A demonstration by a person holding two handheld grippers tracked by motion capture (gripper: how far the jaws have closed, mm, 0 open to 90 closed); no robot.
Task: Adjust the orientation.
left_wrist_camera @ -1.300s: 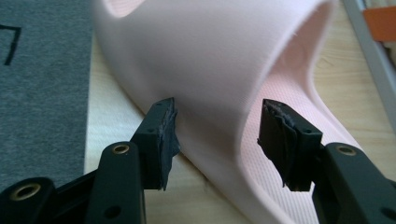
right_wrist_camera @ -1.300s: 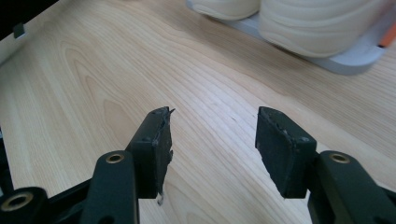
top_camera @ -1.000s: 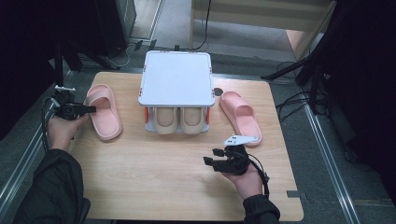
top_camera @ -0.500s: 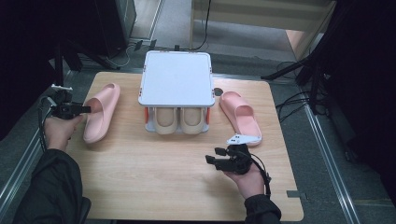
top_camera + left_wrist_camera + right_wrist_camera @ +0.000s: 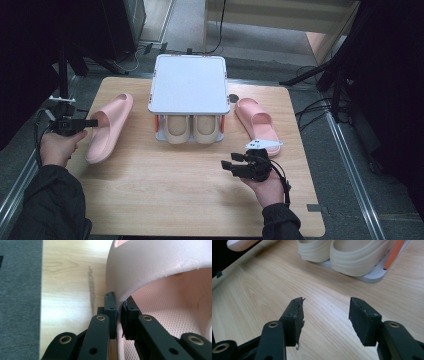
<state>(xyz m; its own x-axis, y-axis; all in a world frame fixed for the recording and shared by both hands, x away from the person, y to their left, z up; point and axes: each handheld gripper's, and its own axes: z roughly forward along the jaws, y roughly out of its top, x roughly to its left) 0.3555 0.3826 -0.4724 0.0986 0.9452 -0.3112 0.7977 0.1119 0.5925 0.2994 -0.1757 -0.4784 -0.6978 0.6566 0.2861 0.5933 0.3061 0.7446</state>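
Since the earlier frames my left gripper (image 5: 92, 122) has been closing on the left pink slipper (image 5: 107, 127), and the slipper has swung so its toe points away toward the rack. From above, the white shoe rack's (image 5: 189, 82) top hides most of the two beige slippers (image 5: 192, 130) beneath it. My left hand (image 5: 59, 146) sits at the table's (image 5: 165, 200) left edge, gripper reaching level across; its jaws are clamped on the slipper's strap edge (image 5: 120, 296). My right gripper (image 5: 325, 320) hovers low over bare wood, jaws apart, holding nothing. The other pink slipper (image 5: 256, 120) lies right of the rack.
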